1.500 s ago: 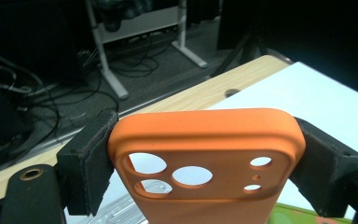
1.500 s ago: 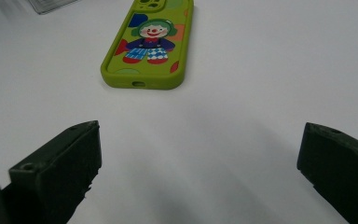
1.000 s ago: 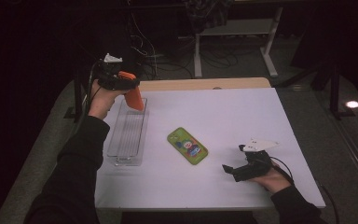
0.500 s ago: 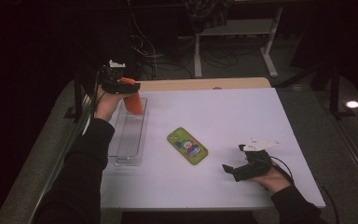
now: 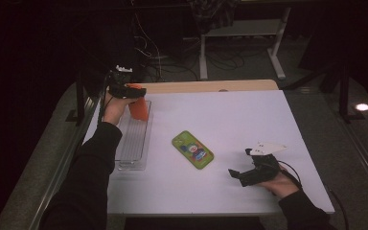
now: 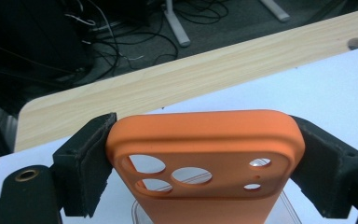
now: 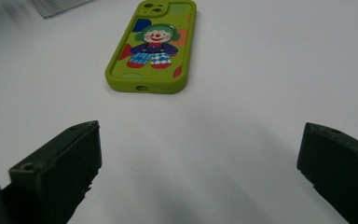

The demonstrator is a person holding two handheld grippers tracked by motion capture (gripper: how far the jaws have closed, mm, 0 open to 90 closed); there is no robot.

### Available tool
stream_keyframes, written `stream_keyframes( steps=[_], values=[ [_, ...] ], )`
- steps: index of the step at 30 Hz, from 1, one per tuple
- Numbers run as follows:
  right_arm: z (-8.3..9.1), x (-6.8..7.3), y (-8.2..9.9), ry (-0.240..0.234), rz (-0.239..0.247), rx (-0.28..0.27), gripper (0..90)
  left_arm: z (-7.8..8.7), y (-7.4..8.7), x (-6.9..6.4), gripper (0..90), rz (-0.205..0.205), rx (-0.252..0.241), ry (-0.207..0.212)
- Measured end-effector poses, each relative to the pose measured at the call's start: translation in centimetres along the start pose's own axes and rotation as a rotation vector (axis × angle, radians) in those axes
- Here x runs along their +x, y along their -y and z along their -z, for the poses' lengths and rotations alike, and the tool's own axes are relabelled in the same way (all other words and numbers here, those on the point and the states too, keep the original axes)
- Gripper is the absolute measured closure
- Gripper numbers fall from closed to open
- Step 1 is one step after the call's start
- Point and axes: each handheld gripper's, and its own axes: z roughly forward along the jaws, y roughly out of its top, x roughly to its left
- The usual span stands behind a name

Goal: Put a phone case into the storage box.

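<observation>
The left gripper (image 5: 133, 92) has its two black jaws clamped on the long edges of an orange soft-plastic phone case (image 6: 205, 158), the camera cut-outs facing the gripper's own camera. From the high view that case hangs upright over the far end of a clear, ribbed plastic tray (image 5: 133, 143) at the left side of the white table (image 5: 249, 120), its lower end close to the tray but, as far as I can tell, not resting in it. The grip is only on the two side rims, and the case looks like the bendy kind, so I would worry about it bowing or twisting between the pads as it goes down. If its lower corner catches the tray's far wall, the case could pivot out of the jaws or push the light tray along the table towards the wooden strip (image 6: 177, 88) at the far edge.

The right gripper (image 5: 242, 175) rests near the right front of the table with its jaws spread wide and nothing between them. A green phone case printed with a clown (image 7: 154, 44) lies flat in the middle of the table, well clear of those jaws and of the tray. It is in nobody's way for now, though a careless sweep of the right hand could slide it.
</observation>
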Motion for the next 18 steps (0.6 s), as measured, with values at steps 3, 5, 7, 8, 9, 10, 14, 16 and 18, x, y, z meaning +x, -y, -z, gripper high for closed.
stream_keyframes(
  steps=[3,5,7,8,9,10,14,16,18],
  values=[
    [0.00,0.01,-0.01,0.001,0.002,-0.002,0.0,-0.15,-0.03,-0.09,14.1,0.013,-0.013,-0.005],
    [0.00,0.01,-0.01,0.002,0.007,-0.004,0.0,-0.25,-0.02,-0.09,13.9,0.016,-0.012,-0.005],
    [0.00,0.00,-0.01,0.001,0.005,-0.003,0.0,-0.28,-0.05,-0.09,13.8,0.009,-0.016,-0.004],
    [0.00,0.00,-0.01,0.001,0.003,-0.003,0.0,-0.33,-0.06,-0.15,13.8,0.017,-0.026,-0.006],
    [0.00,0.00,-0.02,0.002,0.005,-0.004,0.0,-0.35,-0.07,-0.16,13.8,0.019,-0.028,-0.005],
    [0.00,0.00,-0.03,0.002,0.007,-0.003,0.0,-0.39,-0.08,-0.21,13.7,0.019,-0.030,-0.009],
    [0.03,0.09,-0.09,0.000,0.007,-0.006,0.0,-0.54,-0.09,-0.21,11.4,0.019,-0.036,-0.011],
    [0.02,0.09,-0.08,-0.001,0.005,-0.004,0.0,-0.71,-0.08,-0.21,9.9,0.025,-0.038,-0.012],
    [0.03,0.11,-0.09,-0.001,0.004,-0.004,0.0,-0.85,-0.05,-0.20,9.2,0.033,-0.039,-0.003]
  ],
)
